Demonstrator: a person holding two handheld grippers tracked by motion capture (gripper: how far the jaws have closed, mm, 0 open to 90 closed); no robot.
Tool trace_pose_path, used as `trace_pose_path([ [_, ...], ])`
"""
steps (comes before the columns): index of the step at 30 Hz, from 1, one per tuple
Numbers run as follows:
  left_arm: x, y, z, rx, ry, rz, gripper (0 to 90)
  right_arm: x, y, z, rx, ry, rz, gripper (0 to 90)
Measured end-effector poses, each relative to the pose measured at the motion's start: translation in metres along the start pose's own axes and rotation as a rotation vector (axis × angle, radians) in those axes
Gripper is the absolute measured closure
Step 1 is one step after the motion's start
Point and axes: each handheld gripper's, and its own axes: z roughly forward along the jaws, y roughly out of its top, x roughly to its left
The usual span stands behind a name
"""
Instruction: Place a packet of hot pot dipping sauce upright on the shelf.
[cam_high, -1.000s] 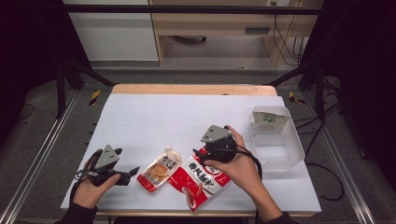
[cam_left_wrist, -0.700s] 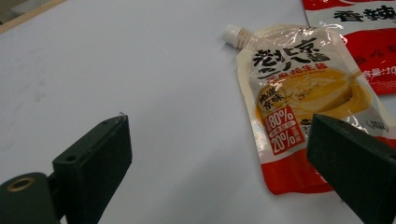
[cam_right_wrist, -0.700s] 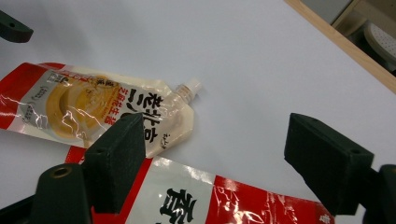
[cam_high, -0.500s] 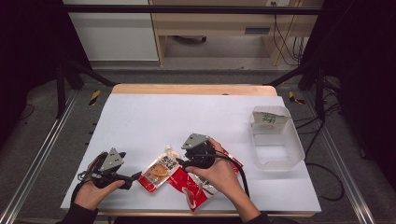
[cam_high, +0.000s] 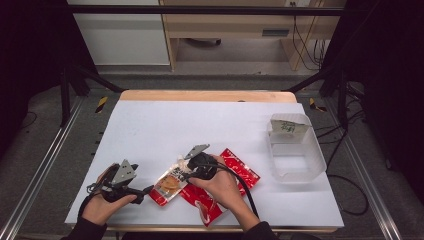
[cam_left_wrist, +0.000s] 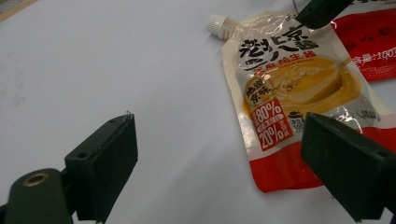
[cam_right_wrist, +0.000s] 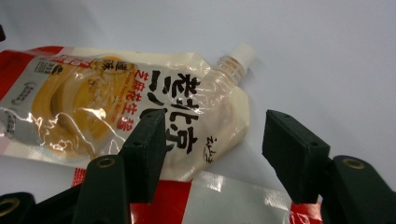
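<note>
The right gripper (cam_right_wrist: 210, 140) hangs spread over the spouted sauce pouch (cam_right_wrist: 116, 102); left gripper (cam_left_wrist: 224, 163) spread too; nothing gripped, perhaps just starting.

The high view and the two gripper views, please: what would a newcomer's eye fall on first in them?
Most striking is the spouted sauce pouch, cream and orange with bold black lettering, lying flat near the front edge of the white table, partly on top of a red packet. The right gripper hangs open over its spout end, while the left gripper waits open beside it. A clear plastic bin stands at the table's right side.
</note>
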Motion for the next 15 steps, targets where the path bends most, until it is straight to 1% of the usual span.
trace_pose_path([
  [1,0.001,0.0,-0.001,0.006,0.001,0.008,11.1,-0.002,0.001,0.003,0.004,0.004,0.005,40.0],
  [2,0.001,0.0,-0.001,-0.004,0.003,-0.001,11.1,-0.004,0.003,0.008,0.018,0.01,0.016,39.5],
  [3,0.001,0.0,-0.001,-0.011,0.005,-0.006,11.1,-0.004,0.003,0.008,0.018,0.01,0.016,39.5],
  [4,0.002,0.0,-0.001,-0.013,0.006,-0.007,11.2,-0.005,0.004,0.013,0.034,0.013,0.022,39.0],
  [6,0.002,0.0,-0.001,-0.013,0.006,-0.007,11.2,-0.006,0.004,0.014,0.044,0.012,0.026,38.9],
  [9,0.002,0.0,-0.001,-0.017,0.006,-0.008,11.1,-0.007,0.005,0.016,0.058,0.022,0.048,39.0],
  [13,0.001,0.0,0.0,-0.015,0.004,-0.006,11.2,-0.009,0.005,0.019,0.071,0.033,0.051,39.9],
  [14,0.001,0.001,0.0,-0.018,0.003,-0.01,11.1,-0.008,0.005,0.019,0.088,0.038,0.054,40.3],
  [15,0.001,0.001,0.0,-0.019,0.002,-0.011,11.1,-0.008,0.005,0.019,0.088,0.038,0.054,40.3],
])
